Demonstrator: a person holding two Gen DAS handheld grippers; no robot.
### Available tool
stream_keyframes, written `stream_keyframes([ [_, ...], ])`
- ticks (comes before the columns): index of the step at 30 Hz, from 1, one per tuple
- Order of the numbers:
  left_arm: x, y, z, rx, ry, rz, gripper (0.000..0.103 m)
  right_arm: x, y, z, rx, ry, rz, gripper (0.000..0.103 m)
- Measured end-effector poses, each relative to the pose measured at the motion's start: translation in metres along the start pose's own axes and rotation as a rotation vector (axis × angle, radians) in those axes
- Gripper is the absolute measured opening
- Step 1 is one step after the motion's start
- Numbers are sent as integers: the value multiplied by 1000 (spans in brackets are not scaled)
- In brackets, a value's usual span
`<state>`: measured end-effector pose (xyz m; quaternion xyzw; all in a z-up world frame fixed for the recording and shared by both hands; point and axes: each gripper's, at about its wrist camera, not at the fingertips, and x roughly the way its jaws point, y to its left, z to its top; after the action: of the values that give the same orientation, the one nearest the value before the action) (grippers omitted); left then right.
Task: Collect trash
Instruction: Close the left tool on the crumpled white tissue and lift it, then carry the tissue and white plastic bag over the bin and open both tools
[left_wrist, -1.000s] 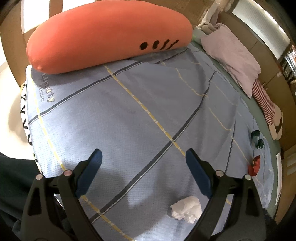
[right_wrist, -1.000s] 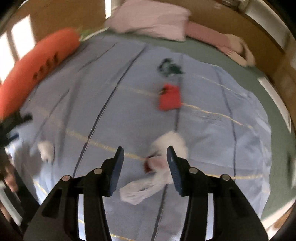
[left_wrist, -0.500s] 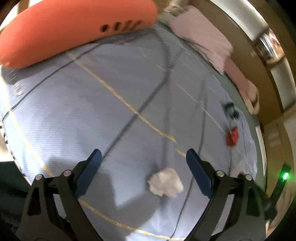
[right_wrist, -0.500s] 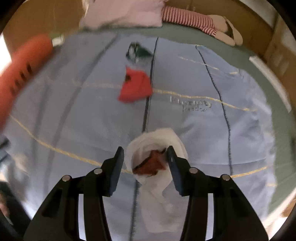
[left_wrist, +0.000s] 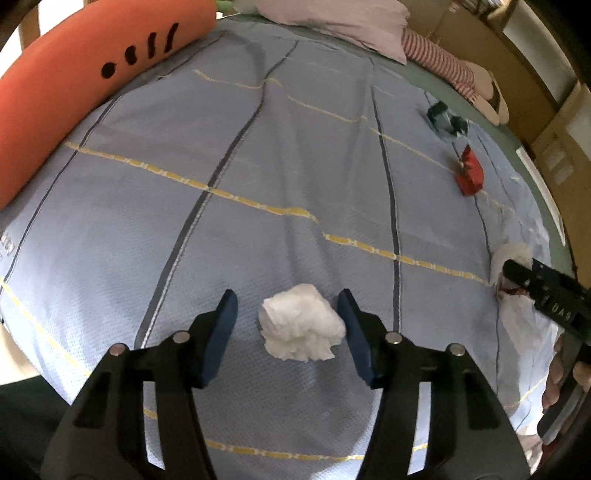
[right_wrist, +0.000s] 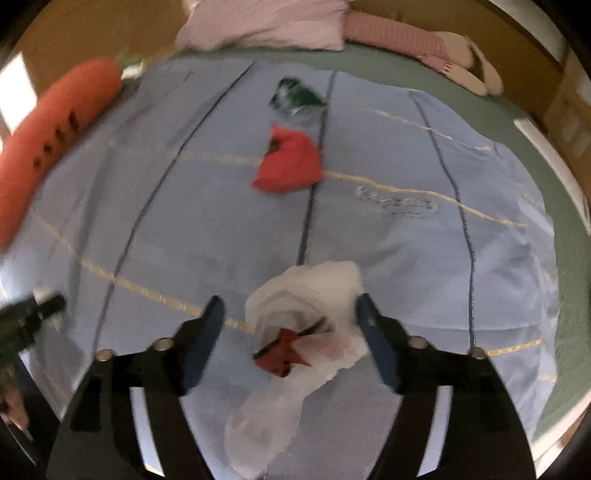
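Bed with light blue blanket (left_wrist: 258, 155), dark and yellow stripes. Far left: orange carrot-shaped cushion (left_wrist: 74, 74) along the blanket edge, black dash marks on it.

Left gripper (left_wrist: 287, 317) points steeply down at the blanket, jaws closing, narrowed around a crumpled white tissue wad (left_wrist: 301, 326). Wad lies on the blanket between the blue pads, small gap on each side, pads not pressing it.

Mid-bed, further back: red wrapper (right_wrist: 290, 162) on a yellow stripe; just behind it a dark green crumpled wrapper (right_wrist: 295, 96). Both lie apart from either gripper.

Right gripper (right_wrist: 290, 325) also tilted down, jaws opening, fairly wide. Between them a white plastic bag (right_wrist: 310, 295) lying on the blanket, mouth up, red scrap (right_wrist: 284, 354) inside. Pads clear of the bag on both sides; view is blurred.

Head of bed: pale pink pillow (right_wrist: 266, 26), striped plush toy (right_wrist: 424, 48) to its right on green sheet (right_wrist: 406, 77).
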<state>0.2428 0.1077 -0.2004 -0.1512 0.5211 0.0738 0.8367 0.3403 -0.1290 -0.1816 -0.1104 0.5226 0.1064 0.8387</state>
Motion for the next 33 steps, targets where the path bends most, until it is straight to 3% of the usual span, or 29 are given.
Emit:
stream_keyframes([
  [3,4,-7,-1,43,4,15,59,13,12,-4,-75,54,-94,78],
  [6,5,-14,0,82,-5,19,49,22,10,-7,-57,110,-107,74],
  [8,6,-18,-1,110,-9,14,41,23,7,-9,-24,112,-93,55],
  [9,5,-19,-1,118,-16,17,38,18,2,-9,11,109,-93,40],
  [10,4,-19,-1,123,-20,16,36,16,-1,-9,29,106,-89,33],
  [12,1,-18,-1,120,-33,3,34,5,-8,-10,86,84,-58,28],
  [16,-21,-20,-2,148,-138,16,33,-42,-12,-17,154,-14,-50,27],
  [19,-46,-33,-8,221,-238,17,33,-85,-8,-32,174,-80,-31,27],
  [23,-81,-50,-30,308,-312,19,33,-135,-1,-58,169,-140,-18,27],
  [33,-172,-75,-84,442,-397,-56,33,-221,9,-137,270,-225,-43,27],
])
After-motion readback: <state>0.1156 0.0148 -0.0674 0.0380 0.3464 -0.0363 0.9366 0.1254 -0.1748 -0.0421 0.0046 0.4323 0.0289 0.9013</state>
